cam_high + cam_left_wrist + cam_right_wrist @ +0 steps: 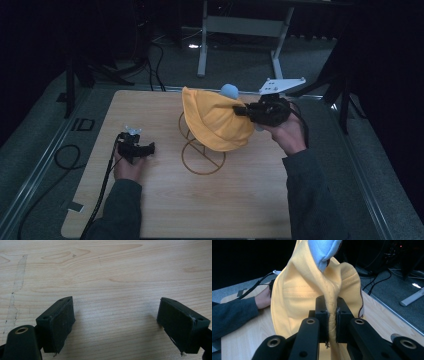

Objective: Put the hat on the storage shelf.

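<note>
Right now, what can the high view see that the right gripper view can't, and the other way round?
High view alone: the wire stand's round base under the hat, and the left gripper open over the table. Right gripper view alone: up close, the right gripper is shut on a bunched fold of the yellow hat. Both: the hat, the light blue piece at its top, the wooden table and the person's left hand.

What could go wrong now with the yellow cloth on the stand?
1. The right gripper pinches just a thin fold of the yellow cloth; it might slip out.
2. Pulling could tip the wire stand, since the cloth drapes over it.
3. The left gripper is open over the table, steadying nothing.
</note>
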Demonstrator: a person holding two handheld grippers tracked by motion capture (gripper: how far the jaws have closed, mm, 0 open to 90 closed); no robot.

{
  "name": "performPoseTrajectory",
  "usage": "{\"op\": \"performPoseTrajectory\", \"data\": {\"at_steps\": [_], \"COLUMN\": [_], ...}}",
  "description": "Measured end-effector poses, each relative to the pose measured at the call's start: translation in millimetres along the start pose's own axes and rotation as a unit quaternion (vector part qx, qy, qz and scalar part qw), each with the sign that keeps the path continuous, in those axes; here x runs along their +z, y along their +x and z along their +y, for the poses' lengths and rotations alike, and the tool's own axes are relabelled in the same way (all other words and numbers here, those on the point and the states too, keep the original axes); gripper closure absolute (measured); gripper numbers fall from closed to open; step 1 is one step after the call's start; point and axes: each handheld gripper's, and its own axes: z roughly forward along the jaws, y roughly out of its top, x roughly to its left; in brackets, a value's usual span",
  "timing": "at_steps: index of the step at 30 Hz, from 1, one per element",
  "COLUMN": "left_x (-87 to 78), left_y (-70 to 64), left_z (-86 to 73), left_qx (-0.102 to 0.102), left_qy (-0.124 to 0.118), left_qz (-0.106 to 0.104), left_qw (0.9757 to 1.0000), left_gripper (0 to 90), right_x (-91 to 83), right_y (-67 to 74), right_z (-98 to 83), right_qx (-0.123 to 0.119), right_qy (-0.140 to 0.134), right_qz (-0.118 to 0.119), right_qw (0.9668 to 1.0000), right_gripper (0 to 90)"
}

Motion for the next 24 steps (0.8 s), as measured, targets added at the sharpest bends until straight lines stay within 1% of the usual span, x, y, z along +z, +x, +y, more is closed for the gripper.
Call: {"op": "performPoseTrajectory", "data": {"at_steps": [4, 19, 24], "left_x": [0.0, 0.0, 0.0], "left_y": [0.0, 0.0, 0.0], "left_z": [0.0, 0.0, 0.0], "left_qx": [0.0, 0.0, 0.0], "left_qy": [0.0, 0.0, 0.0], "left_qz": [0.0, 0.0, 0.0], "left_qw": [1.0, 1.0, 1.0], "left_gripper": [14.7, 14.6, 14.6], "right_x": [1.8, 9.0, 12.1], "right_y": [0.7, 1.3, 3.5], "right_z": [3.1, 8.4, 11.2], "right_qx": [-0.005, -0.009, -0.012], "right_qy": [0.001, 0.008, 0.013], "right_qz": [-0.001, -0.002, -0.002], "right_qw": [1.0, 0.9999, 0.9998], "right_gripper": [83.7, 83.4, 83.4]}}
